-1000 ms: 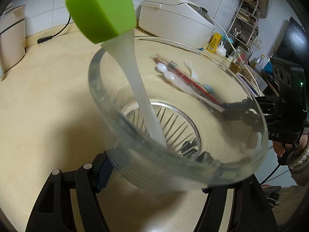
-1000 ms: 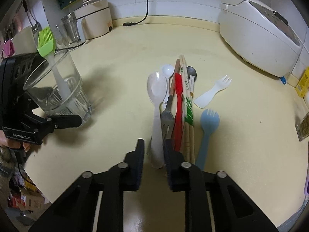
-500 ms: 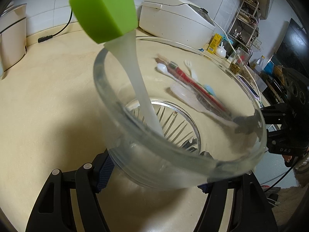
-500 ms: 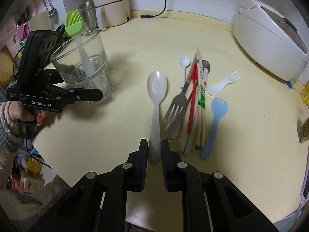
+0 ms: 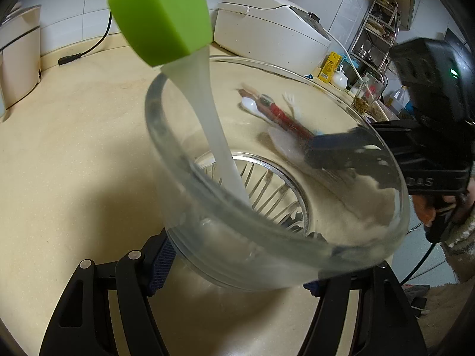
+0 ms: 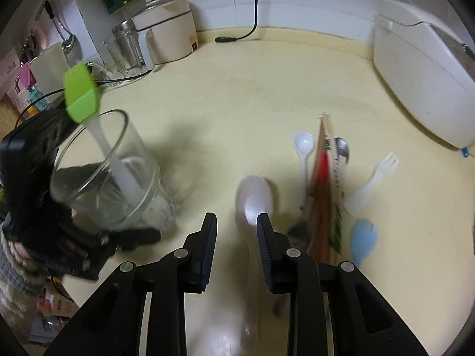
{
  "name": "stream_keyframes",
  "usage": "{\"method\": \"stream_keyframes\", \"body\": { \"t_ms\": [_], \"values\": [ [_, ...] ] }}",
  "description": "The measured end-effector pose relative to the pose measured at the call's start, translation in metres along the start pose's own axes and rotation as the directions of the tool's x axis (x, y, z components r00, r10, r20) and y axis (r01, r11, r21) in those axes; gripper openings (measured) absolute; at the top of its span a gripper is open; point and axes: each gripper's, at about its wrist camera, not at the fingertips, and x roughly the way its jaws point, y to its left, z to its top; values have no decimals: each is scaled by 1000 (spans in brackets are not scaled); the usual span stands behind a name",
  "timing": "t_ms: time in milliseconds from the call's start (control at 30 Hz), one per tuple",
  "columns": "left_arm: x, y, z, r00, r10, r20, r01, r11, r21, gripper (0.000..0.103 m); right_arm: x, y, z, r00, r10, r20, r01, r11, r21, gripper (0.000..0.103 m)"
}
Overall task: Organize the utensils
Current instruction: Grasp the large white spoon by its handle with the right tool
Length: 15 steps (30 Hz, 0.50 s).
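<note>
The clear ribbed drinking glass sits clamped between the jaws of the left gripper, tilted toward the camera, and the silicone basting brush with a green head and translucent white handle stands inside it, leaning on the rim with its head sticking out above. From the right wrist view the same glass is at the left, held just above or on the pale yellow counter; which of the two cannot be told. The right gripper has its jaws parted, and the large pale plastic spoon lies blurred between and below them, its bowl pointing away; whether the fingers touch it cannot be told. Just right of the spoon lies the rest of the pile: a small white plastic spoon, a metal fork, wooden chopsticks in a red and white paper sleeve, a metal spoon, a white plastic spork and a light blue plastic spork. A white rice cooker stands at the far right and a beige appliance at the back left by the tiled wall
</note>
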Motion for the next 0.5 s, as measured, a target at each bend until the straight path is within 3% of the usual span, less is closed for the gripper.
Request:
{"method": "stream_keyframes", "body": {
  "t_ms": [300, 500],
  "values": [
    [0, 0, 0, 1000, -1, 0, 1, 1000, -1, 73, 25, -1, 10, 997, -68, -41, 67, 998, -18, 42],
    [-1, 1, -1, 1000, -3, 1, 3, 1000, -2, 73, 38, 1, 14, 992, -103, -69, 100, 994, -35, 42]
  ]
}}
